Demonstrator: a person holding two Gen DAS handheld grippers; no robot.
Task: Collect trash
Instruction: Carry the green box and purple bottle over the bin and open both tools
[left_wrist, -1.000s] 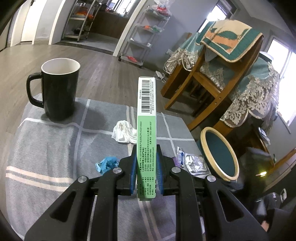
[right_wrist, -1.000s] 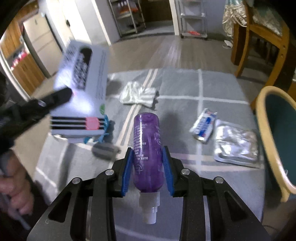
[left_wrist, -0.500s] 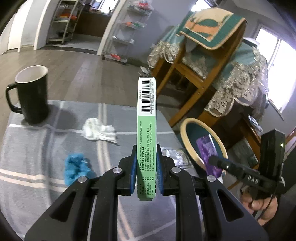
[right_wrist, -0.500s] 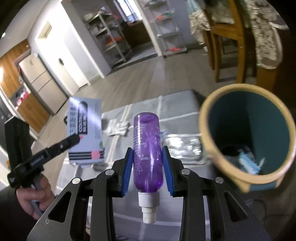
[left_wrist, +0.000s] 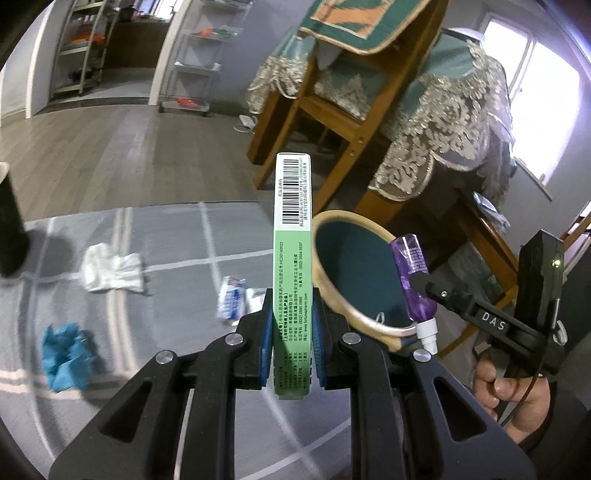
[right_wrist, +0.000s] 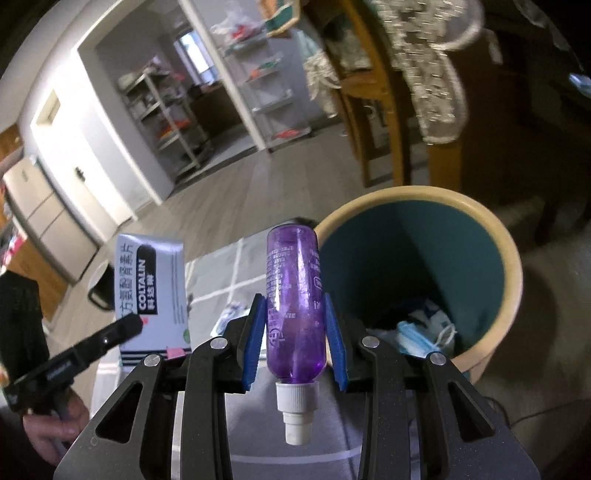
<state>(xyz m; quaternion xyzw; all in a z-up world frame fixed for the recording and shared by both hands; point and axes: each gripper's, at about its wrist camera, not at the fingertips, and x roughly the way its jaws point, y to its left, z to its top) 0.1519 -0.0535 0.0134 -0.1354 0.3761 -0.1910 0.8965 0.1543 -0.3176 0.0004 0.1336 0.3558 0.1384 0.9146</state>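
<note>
My left gripper (left_wrist: 292, 334) is shut on a flat green medicine box (left_wrist: 293, 236), held on edge with its barcode at the far end. The box (right_wrist: 151, 295) also shows in the right wrist view, its white face with black lettering turned to the camera. My right gripper (right_wrist: 295, 332) is shut on a purple spray bottle (right_wrist: 295, 295), white nozzle toward the camera. The bottle (left_wrist: 412, 280) hangs over the near rim of the teal bin (left_wrist: 354, 280). The bin (right_wrist: 509, 280) has a tan rim and holds face masks (right_wrist: 424, 332).
On the grey plaid table (left_wrist: 166, 236) lie a white tissue (left_wrist: 110, 267), a blue crumpled wad (left_wrist: 64, 356) and a blue-and-white wrapper (left_wrist: 231, 301). A black mug (left_wrist: 9, 225) stands far left. A wooden chair (left_wrist: 332, 122) and draped table (left_wrist: 443, 129) stand behind the bin.
Both grippers have swung right toward the bin, keeping their loads. The bottle has come over the bin's rim; the mug has slid to the left edge of the left view.
</note>
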